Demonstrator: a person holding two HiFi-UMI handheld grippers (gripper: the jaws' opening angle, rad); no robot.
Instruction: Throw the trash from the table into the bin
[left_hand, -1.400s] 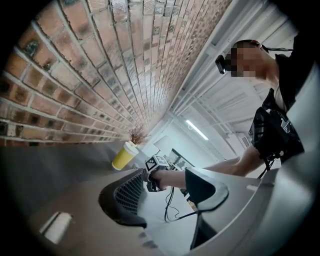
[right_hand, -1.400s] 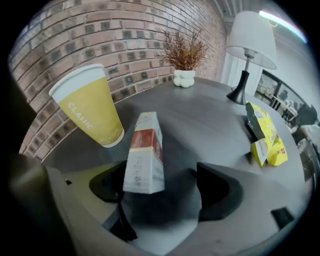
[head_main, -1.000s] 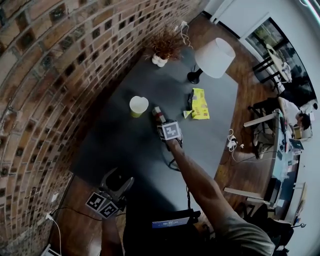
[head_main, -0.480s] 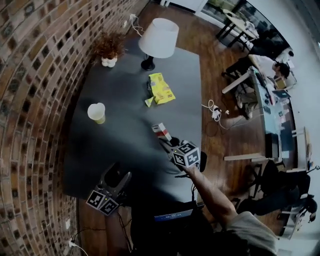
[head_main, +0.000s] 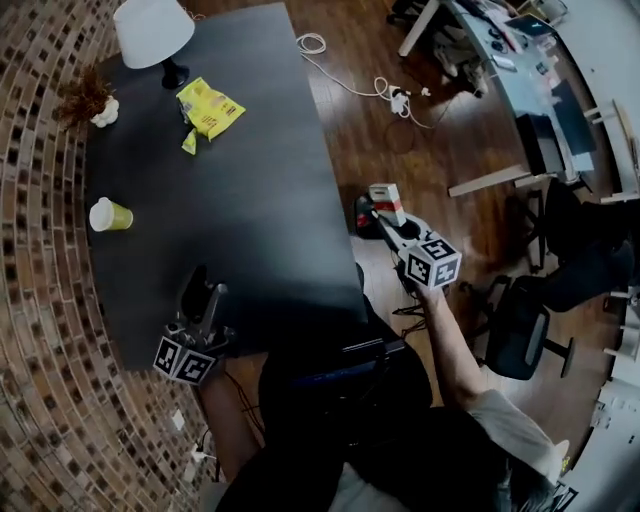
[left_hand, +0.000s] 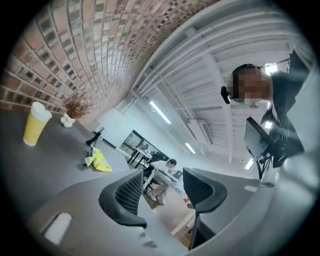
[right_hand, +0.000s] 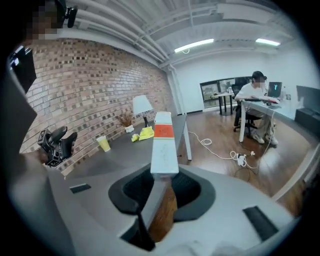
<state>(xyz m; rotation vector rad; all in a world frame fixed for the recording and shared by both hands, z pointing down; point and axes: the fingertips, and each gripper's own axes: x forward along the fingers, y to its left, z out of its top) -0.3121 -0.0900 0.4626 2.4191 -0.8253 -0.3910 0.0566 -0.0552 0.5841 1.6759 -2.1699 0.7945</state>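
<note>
A small white carton with a red band (head_main: 386, 196) is clamped in my right gripper (head_main: 385, 216), which hangs over the wooden floor just right of the dark table (head_main: 270, 180). In the right gripper view the carton (right_hand: 162, 145) stands up between the jaws of that gripper (right_hand: 162, 182). A crumpled yellow bag (head_main: 210, 108) and a pale yellow paper cup (head_main: 108, 214) lie on the table. My left gripper (head_main: 200, 287) is over the table's near left part. Its jaws stand apart with nothing between them (left_hand: 162, 187).
A white lamp (head_main: 152, 30) and a dried plant (head_main: 90, 100) stand at the table's far end. A small dark object (head_main: 362, 215) sits on the floor below the carton. A white cable with a power strip (head_main: 395, 95) lies on the floor, and an office chair (head_main: 520, 340) is at right.
My right gripper has carried the carton off the table, to the right and over the floor. The head view has swung right. The left gripper has shifted a little over the table's near edge.
</note>
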